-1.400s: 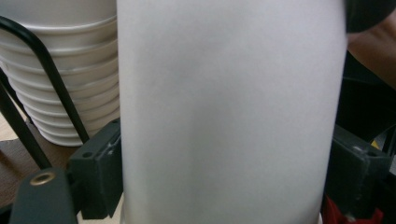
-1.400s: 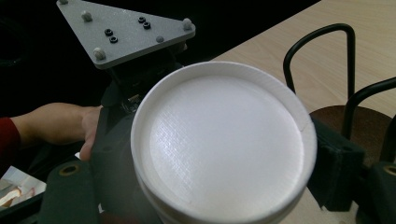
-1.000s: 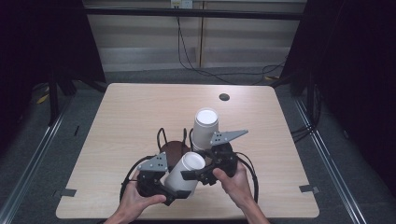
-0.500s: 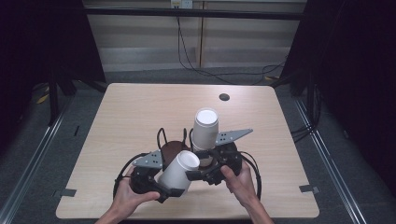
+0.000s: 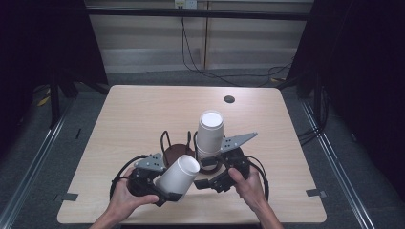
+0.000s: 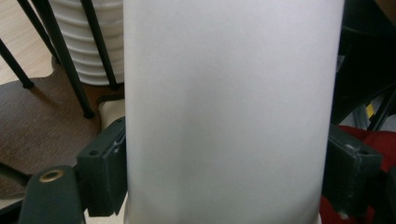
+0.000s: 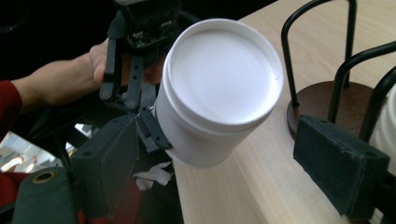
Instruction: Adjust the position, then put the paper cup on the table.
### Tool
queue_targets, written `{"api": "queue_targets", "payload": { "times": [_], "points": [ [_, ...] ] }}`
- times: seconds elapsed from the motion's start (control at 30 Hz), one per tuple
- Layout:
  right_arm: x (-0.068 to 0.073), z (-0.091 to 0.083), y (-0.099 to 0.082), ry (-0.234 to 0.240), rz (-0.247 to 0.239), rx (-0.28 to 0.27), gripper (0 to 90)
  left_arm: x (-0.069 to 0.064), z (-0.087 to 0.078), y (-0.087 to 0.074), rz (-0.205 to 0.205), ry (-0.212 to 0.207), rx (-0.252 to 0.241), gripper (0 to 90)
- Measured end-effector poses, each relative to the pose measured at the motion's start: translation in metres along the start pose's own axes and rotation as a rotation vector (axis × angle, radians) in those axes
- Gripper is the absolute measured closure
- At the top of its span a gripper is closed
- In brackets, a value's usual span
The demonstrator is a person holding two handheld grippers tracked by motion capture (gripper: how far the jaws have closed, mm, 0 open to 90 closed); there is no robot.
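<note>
A white paper cup [image 5: 177, 174] lies tilted in my left gripper [image 5: 167, 188], which is shut on its wall; its closed bottom [image 7: 219, 79] faces the right gripper view. In the left gripper view the cup [image 6: 229, 107] sits between the two pads [image 6: 105, 172]. My right gripper [image 5: 208, 183] is just right of the cup, open, with its pads [image 7: 341, 168] standing off either side of the cup's bottom end. Behind them a stack of upturned white cups [image 5: 210, 134] stands in a black wire holder on a round brown base [image 5: 177, 150].
A light wooden table [image 5: 143, 114] has a small dark hole [image 5: 229, 99] near its far right. Cables loop around both grippers near the front edge. Dark floor and rails surround the table.
The left gripper and its cup have drifted a little to the left, away from the stack. The right gripper has barely shifted.
</note>
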State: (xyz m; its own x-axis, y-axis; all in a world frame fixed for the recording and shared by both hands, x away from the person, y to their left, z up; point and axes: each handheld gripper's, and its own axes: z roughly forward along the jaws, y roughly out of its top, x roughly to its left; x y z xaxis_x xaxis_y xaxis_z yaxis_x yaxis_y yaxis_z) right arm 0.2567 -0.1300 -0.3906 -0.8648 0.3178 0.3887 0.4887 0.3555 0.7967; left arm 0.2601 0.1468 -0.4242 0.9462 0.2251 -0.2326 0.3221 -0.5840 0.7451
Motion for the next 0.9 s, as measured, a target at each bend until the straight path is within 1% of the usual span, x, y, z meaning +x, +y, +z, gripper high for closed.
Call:
{"api": "queue_targets", "payload": {
  "times": [0.07,0.1,0.13,0.23,0.3,0.33,0.37,0.4,0.47,0.5,0.57,0.6,0.63,0.7,0.73,0.77,0.8,0.83,0.87,0.9],
  "points": [
    [0.000,-0.001,-0.001,-0.030,-0.012,0.005,14.3,0.000,0.000,0.000,0.002,-0.001,0.008,17.3],
    [-0.001,-0.001,-0.001,-0.026,-0.008,0.008,14.3,0.000,0.000,0.000,0.004,0.000,0.015,17.4],
    [-0.002,-0.001,-0.001,-0.025,-0.005,0.008,14.3,0.001,0.000,0.001,-0.003,0.033,0.028,17.3],
    [-0.003,-0.001,-0.002,-0.029,-0.004,0.019,14.3,0.002,-0.001,0.001,-0.001,0.029,0.038,17.3],
    [-0.003,0.000,-0.003,-0.029,-0.011,0.035,14.3,0.002,-0.002,0.002,0.004,0.041,0.052,17.3],
    [-0.004,0.002,-0.004,-0.021,-0.015,0.059,14.4,0.002,-0.003,0.001,0.005,0.043,0.061,17.3],
    [-0.004,0.003,-0.004,-0.018,-0.019,0.066,14.4,0.003,-0.004,0.002,0.009,0.040,0.065,17.3],
    [-0.005,0.003,-0.005,-0.003,-0.017,0.071,14.4,0.003,-0.004,0.001,0.008,0.038,0.063,17.3],
    [-0.008,0.004,-0.006,0.044,-0.016,0.076,14.5,0.004,-0.003,0.002,0.010,0.042,0.074,17.3],
    [-0.010,0.004,-0.005,0.054,-0.014,0.077,14.5,0.004,-0.002,0.001,0.007,0.039,0.078,17.3],
    [-0.011,0.006,-0.005,0.053,-0.028,0.092,14.5,0.004,-0.002,0.001,0.006,0.040,0.087,17.3],
    [-0.010,0.007,-0.005,0.038,-0.029,0.104,14.5,0.004,-0.002,0.001,0.010,0.042,0.093,17.3],
    [-0.010,0.008,-0.006,0.034,-0.032,0.111,14.5,0.004,-0.002,0.002,0.022,0.042,0.104,17.3],
    [-0.011,0.010,-0.007,0.051,-0.029,0.130,14.5,0.003,-0.002,0.002,0.021,0.060,0.123,17.3],
    [-0.011,0.012,-0.008,0.058,-0.031,0.141,15.0,0.004,-0.001,0.002,0.019,0.048,0.122,17.3],
    [-0.011,0.012,-0.008,0.069,-0.032,0.157,16.7,0.004,0.000,0.002,0.019,0.045,0.128,17.3],
    [-0.010,0.013,-0.008,0.077,-0.027,0.177,16.8,0.003,0.001,0.002,0.023,0.054,0.144,17.3],
    [-0.010,0.014,-0.009,0.075,-0.027,0.184,16.4,0.003,0.001,0.003,0.030,0.054,0.159,17.3],
    [-0.010,0.014,-0.009,0.071,-0.026,0.188,16.2,0.002,0.001,0.003,0.030,0.045,0.160,17.3],
    [-0.010,0.014,-0.009,0.068,-0.021,0.195,15.9,0.002,0.001,0.003,0.038,0.039,0.173,17.3]
  ]
}}
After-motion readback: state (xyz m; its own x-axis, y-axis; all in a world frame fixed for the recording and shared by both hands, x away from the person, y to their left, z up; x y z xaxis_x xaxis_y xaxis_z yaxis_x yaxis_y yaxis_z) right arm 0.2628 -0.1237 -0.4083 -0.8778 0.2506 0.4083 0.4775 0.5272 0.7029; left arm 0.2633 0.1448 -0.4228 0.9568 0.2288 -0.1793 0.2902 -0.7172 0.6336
